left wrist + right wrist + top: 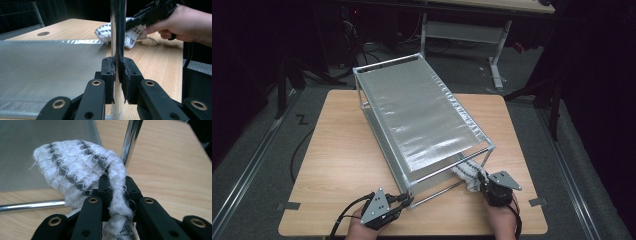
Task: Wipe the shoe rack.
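Note:
A two-tier metal rack (422, 112) with grey mesh shelves stands slantwise on the wooden table (342, 160). My left gripper (404, 200) is shut on the rack's near corner post (117, 30), which rises between its jaws (118, 72). My right gripper (486, 186) is shut on a white cloth with dark pattern (468, 174), at the rack's near right corner. In the right gripper view the cloth (75, 170) bunches up over the jaws (116, 192), a twisted fold pinched between them. The left gripper view shows the other hand (185, 25) holding the cloth (130, 35) beyond the post.
The rack's lower shelf (45, 72) spreads to the left of the post. A chrome upright (131, 140) and a low rail (30, 205) of the rack lie close to the cloth. Beyond the table stand a desk frame (497, 55) and cables on the floor.

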Motion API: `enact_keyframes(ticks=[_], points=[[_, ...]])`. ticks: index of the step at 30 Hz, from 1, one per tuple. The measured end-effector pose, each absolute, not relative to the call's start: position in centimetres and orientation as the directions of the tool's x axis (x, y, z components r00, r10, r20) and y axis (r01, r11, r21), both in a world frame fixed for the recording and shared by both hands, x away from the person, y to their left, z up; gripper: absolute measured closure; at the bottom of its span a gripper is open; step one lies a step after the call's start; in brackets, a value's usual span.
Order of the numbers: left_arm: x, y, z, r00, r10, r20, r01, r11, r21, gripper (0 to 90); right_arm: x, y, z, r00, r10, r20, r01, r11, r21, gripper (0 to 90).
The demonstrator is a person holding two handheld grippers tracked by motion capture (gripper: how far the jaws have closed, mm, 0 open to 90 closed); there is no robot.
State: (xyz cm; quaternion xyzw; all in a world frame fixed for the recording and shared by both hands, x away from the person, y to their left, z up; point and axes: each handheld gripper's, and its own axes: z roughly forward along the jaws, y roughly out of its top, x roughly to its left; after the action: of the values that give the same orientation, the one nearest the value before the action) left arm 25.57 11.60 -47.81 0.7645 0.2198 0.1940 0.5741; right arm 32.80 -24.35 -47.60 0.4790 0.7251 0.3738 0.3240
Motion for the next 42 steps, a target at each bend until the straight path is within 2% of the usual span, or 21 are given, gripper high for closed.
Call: enact_keyframes(ticks=[16, 24, 31, 42], points=[[25.6, 11.7, -47.8, 0.829, 0.556, 0.058, 0.105, -0.256, 0.961, 80.6, 30.9, -24.6, -42.2, -0.263, 0.953, -0.153, 0.240, 0.218, 0.946, 79.2], [25.6, 11.7, -47.8, 0.830, 0.556, 0.057, 0.106, -0.256, 0.961, 80.6, 30.2, -24.6, -40.5, -0.251, 0.955, -0.159, 0.173, 0.206, 0.963, 79.2], [25.5, 11.5, -47.9, 0.829, 0.558, 0.040, 0.113, -0.238, 0.965, 80.6, 30.8, -24.8, -41.8, -0.255, 0.954, -0.154, 0.224, 0.214, 0.951, 79.2], [25.6, 11.5, -47.8, 0.830, 0.556, 0.042, 0.112, -0.240, 0.964, 80.6, 32.0, -24.8, -45.6, -0.290, 0.946, -0.146, 0.372, 0.252, 0.893, 79.2]])
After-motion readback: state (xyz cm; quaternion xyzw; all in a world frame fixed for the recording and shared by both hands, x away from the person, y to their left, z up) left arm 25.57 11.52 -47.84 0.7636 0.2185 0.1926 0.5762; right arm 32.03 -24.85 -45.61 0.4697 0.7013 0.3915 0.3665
